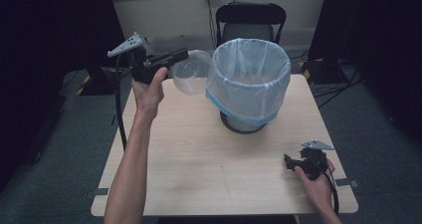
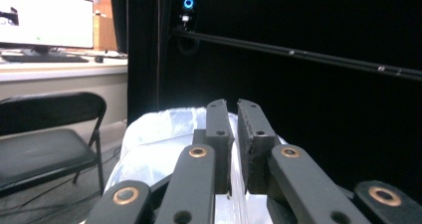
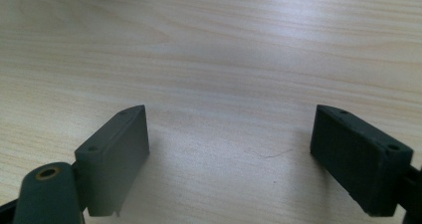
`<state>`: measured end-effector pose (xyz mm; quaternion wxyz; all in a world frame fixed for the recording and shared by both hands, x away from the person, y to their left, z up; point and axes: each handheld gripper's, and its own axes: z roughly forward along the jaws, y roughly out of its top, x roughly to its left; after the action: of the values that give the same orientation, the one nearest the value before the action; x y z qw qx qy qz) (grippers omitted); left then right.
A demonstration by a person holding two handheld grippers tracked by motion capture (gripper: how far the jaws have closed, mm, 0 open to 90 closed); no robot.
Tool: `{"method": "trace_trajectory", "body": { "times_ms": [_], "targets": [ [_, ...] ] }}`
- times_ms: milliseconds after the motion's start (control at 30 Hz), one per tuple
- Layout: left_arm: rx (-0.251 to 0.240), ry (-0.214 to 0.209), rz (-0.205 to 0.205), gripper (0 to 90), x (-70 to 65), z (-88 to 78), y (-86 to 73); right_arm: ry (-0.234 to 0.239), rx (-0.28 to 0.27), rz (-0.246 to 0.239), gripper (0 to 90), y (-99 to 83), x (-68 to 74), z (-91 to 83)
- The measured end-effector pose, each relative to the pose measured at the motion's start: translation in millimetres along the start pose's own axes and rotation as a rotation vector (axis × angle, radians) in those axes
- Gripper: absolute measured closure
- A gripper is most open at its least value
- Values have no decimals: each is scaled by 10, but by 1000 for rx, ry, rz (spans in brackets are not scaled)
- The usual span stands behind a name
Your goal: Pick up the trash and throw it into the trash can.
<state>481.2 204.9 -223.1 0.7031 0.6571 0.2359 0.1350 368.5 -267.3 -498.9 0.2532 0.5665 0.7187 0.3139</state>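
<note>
Item in hand: one clear plastic bowl point(image 1: 191, 71), empty as far as I can tell, tipped on its side and held in the air at the left rim of the bin point(image 1: 251, 84), touching or just short of the white liner point(image 1: 259, 64); which of the two I cannot tell. Holder: my left gripper point(image 1: 185, 55), raised off the table, jaws nearly closed with a thin slot between them, pinching the bowl's rim; in the left gripper view the pads point(image 2: 219, 134) stand over pale crinkled plastic, with the bowl's clear wall point(image 2: 238, 184) caught in the slot. Receptacle: round bin, lined, mouth open, standing on the far half of the wooden table point(image 1: 199, 159), well clear of the near edge. Idle item: my right gripper point(image 1: 291, 162), resting low at the near right corner of the table, jaws spread wide with bare wood point(image 3: 224, 84) between them, holding nothing. Beyond: a black folding chair point(image 1: 251, 20) behind the bin. Status, as I judge it: pick-up and carry done; the bowl is at the bin but not yet over its mouth. Left to do: shift it across the rim, let go, and draw my left arm back.
</note>
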Motion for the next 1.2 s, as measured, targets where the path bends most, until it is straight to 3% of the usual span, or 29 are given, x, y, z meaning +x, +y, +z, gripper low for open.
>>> {"method": "trace_trajectory", "body": {
  "times_ms": [300, 433, 633, 733, 800, 1067, 1100, 1200],
  "targets": [
    [-13, -32, -7, 849, 1, 383, 192, 1, 0, -1, 143, 0, -1, 0],
    [-23, -65, -14, 849, -3, 702, 244, 2, 0, -1, 143, 0, -1, 1],
    [-2, -69, -26, 849, 30, 978, 158, 2, 0, 0, 143, 0, 0, 0],
    [19, -83, -61, 849, 74, 1157, 49, 2, 0, 1, 143, 0, 0, 0],
    [41, -75, -61, 849, 81, 1233, 0, 1, 0, 0, 143, 1, -1, 1],
    [88, -71, -101, 843, 155, 1383, -175, 1, 0, 2, 143, 0, 1, 1],
    [88, -74, -106, 827, 160, 1389, -189, 1, 0, 1, 143, 0, 0, 1],
    [113, -51, -112, 671, 177, 1399, -219, 1, 0, 1, 143, 0, 0, 1]
  ]
}}
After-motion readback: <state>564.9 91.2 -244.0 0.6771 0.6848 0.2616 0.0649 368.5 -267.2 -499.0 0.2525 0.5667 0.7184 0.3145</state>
